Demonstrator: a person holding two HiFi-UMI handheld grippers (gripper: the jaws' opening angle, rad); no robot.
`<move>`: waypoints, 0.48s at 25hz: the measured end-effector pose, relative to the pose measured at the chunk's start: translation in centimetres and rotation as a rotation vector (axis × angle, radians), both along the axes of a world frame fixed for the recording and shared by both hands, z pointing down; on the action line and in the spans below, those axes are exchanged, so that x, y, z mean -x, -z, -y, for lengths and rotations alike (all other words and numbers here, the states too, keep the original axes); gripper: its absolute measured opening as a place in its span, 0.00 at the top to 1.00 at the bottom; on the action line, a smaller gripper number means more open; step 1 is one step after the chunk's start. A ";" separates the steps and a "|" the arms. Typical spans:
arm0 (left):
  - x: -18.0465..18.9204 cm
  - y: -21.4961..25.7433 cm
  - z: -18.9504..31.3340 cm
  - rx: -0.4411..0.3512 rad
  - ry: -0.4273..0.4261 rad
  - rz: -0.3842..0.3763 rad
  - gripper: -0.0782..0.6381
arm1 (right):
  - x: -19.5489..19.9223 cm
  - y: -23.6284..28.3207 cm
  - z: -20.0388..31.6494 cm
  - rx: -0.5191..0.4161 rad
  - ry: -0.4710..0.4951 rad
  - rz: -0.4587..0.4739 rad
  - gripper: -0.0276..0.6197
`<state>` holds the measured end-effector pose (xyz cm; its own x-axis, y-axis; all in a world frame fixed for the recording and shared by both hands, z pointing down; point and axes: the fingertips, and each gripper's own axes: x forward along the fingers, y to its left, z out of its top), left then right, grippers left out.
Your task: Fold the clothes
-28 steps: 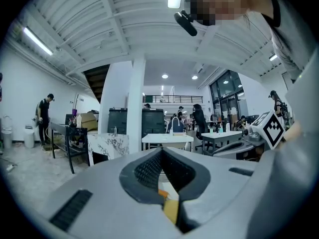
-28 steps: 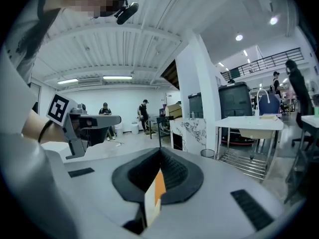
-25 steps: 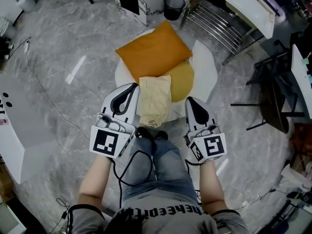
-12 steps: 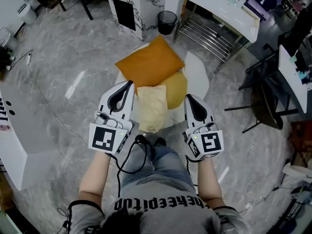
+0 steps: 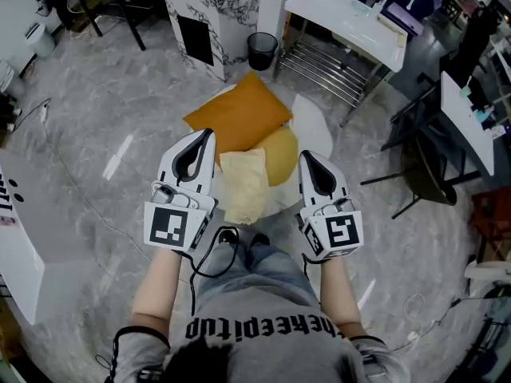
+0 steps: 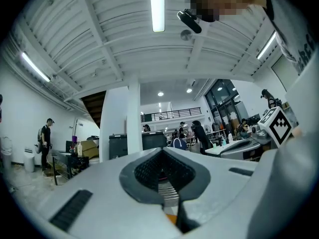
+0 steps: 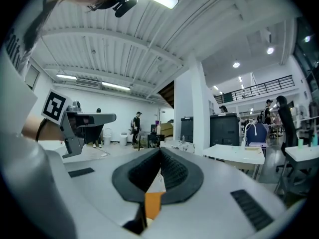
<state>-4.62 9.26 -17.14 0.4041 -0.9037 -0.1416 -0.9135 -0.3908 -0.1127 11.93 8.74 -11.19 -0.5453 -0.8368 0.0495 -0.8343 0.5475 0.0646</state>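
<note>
1. The left tongs [image 5: 207,132] and the right tongs [image 5: 304,155] are being held side by side in front of the person, both pointing toward the far side of the room.
2. In the left gripper view, the left tongs [image 6: 162,149] are sitting closed, their tips meeting and their dark pads gripping nothing. Only the room is showing beyond them.
3. In the right gripper view, the right tongs [image 7: 160,149] are likewise sitting closed tip to tip, with nothing pinched. A sliver of orange is showing through the gap low between the pads.
4. The cream cloth [image 5: 243,183] is lying folded into a narrow strip on the round white bench [image 5: 315,126]. In the head view it is falling between the two tongs, below them, and neither is touching it.
5. Its far end is reaching about level with the tips of the tongs, and its near end is hanging toward the bench's near edge.
6. An orange piece [image 5: 238,116], whether cushion or folded cloth I cannot tell, is lying on the far part of the bench, beyond both tips.
7. A yellow piece [image 5: 281,152] is lying just right of the cream cloth, partly under the orange one and just left of the right tongs.
8. A black bin [image 5: 260,50] and a white desk [image 5: 347,22] are standing farther off on the grey floor.
</note>
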 end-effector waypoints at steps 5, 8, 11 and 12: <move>-0.1 1.3 -0.5 -0.016 0.014 -0.034 0.89 | -0.5 2.2 -0.2 -0.040 -0.015 0.019 0.95; 0.4 1.4 -0.7 -0.020 0.027 -0.045 0.89 | -0.6 3.1 -0.2 -0.062 -0.022 0.036 0.95; 1.0 1.7 -0.9 -0.027 0.042 -0.061 0.89 | -0.7 3.8 -0.2 -0.075 -0.034 0.044 0.95; 1.2 1.8 -0.9 -0.029 0.045 -0.064 0.89 | -0.7 4.0 -0.2 -0.077 -0.039 0.045 0.95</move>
